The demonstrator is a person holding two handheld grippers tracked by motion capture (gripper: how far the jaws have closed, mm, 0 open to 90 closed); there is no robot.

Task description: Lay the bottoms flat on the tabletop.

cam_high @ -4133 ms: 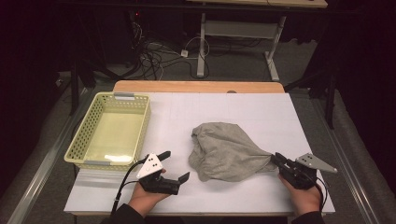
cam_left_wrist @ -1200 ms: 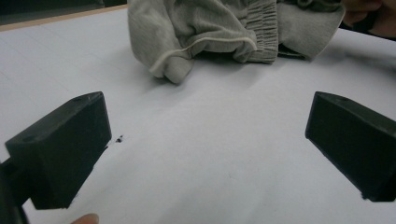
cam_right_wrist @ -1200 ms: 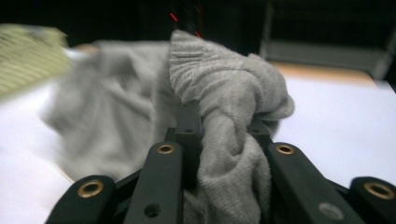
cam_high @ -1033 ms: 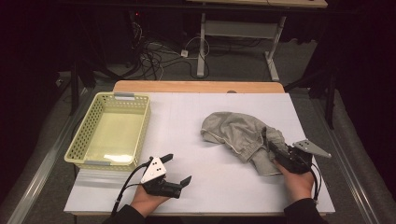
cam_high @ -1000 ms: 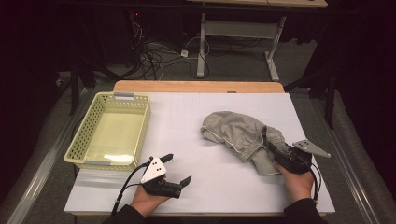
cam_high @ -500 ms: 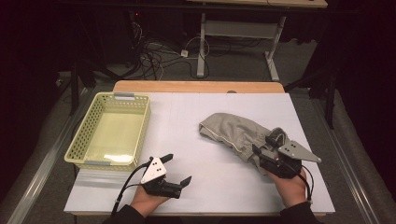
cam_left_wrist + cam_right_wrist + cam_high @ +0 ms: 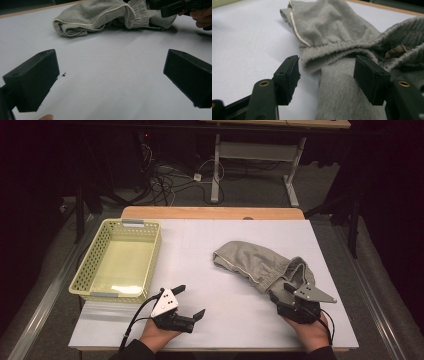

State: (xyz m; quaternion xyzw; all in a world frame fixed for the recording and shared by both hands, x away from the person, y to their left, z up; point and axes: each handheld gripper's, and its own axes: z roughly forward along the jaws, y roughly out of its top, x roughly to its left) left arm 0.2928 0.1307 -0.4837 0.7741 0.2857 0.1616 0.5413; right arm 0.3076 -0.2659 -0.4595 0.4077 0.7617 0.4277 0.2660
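Note:
A crumpled grey garment with a ribbed cuff lies on the right half of the white table. My right gripper sits at its near end. In the right gripper view the jaws of this gripper have just been opening. They stand apart around the cuff and a flat strip of the garment, and the pads do not press on it. My left gripper rests near the front edge. It is open over bare table, with the garment farther off.
A pale yellow mesh basket stands at the left of the table, and I see nothing in it. A wooden strip runs along the far edge. Beyond it are cables and a desk frame on the floor.
My right gripper has shifted left and back toward the near edge, and its jaws have widened off the cloth. The garment's near end has bunched up by the gripper. The left gripper has stayed still.

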